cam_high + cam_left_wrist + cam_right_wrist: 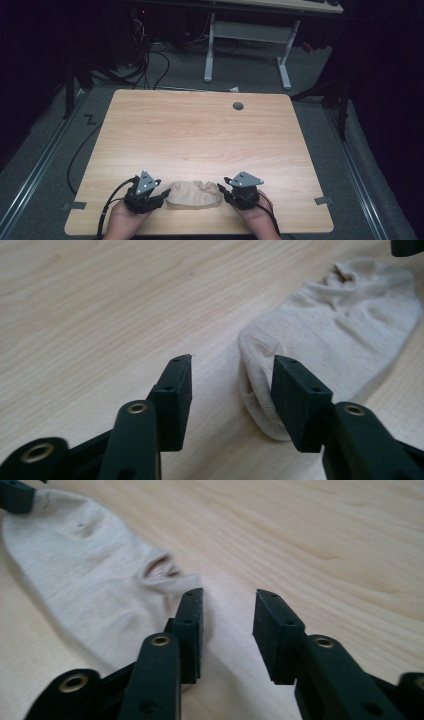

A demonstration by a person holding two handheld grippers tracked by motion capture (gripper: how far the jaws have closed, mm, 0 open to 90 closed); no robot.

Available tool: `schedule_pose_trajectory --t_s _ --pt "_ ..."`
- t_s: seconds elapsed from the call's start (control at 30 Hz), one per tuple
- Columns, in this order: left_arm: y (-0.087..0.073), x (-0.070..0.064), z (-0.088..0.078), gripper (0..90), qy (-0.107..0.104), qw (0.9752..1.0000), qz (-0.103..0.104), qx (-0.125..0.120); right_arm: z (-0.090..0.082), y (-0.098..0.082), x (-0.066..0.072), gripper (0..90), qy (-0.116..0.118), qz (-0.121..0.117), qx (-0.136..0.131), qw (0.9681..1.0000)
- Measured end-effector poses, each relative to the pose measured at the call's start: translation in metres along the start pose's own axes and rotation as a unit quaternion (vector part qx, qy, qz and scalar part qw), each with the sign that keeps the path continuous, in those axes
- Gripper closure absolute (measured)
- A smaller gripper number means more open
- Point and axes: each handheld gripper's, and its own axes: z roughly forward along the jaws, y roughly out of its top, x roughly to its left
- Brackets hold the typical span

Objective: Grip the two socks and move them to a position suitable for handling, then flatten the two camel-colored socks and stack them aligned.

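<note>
A beige sock (pixel 194 195) lies flat on the wooden table (pixel 200 135) near its front edge, between my two grippers. My left gripper (pixel 162 194) stands open at the sock's left end. In the left gripper view its jaws (pixel 232 365) are apart, and the rounded end of the sock (pixel 340 325) lies just inside the right-hand jaw, unpressed. At the sock's right end my right gripper (pixel 223 192) is also open. In the right gripper view its jaws (pixel 229 597) are spread, with the cuff of the sock (pixel 85 565) beside the left-hand jaw.
A round cable hole (pixel 238 106) sits near the table's far edge. Beyond the table stands a white desk frame (pixel 247 35), and cables (pixel 150 65) lie on the grey floor. Tape marks (pixel 323 200) lie by the front corners.
</note>
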Motion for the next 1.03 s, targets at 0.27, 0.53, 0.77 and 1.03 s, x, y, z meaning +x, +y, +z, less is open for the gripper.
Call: schedule_pose_trajectory --t_s 0.27,0.53,0.77,1.03 --pt "0.003 0.035 -0.004 44.0 0.036 0.9985 -0.033 -0.024 -0.002 -0.013 -0.026 54.3 -0.057 0.026 -0.015 0.9979" --pt "0.003 0.056 0.006 40.8 0.063 0.9972 -0.037 -0.012 -0.006 -0.028 -0.050 53.0 -0.088 0.053 -0.008 0.9947" --pt "-0.005 0.072 0.004 39.9 0.077 0.9953 -0.059 -0.006 -0.006 -0.033 -0.064 52.8 -0.102 0.078 -0.013 0.9916" --pt "-0.011 0.070 -0.007 39.7 0.080 0.9954 -0.052 -0.007 -0.002 -0.026 -0.063 51.8 -0.098 0.078 -0.017 0.9921"
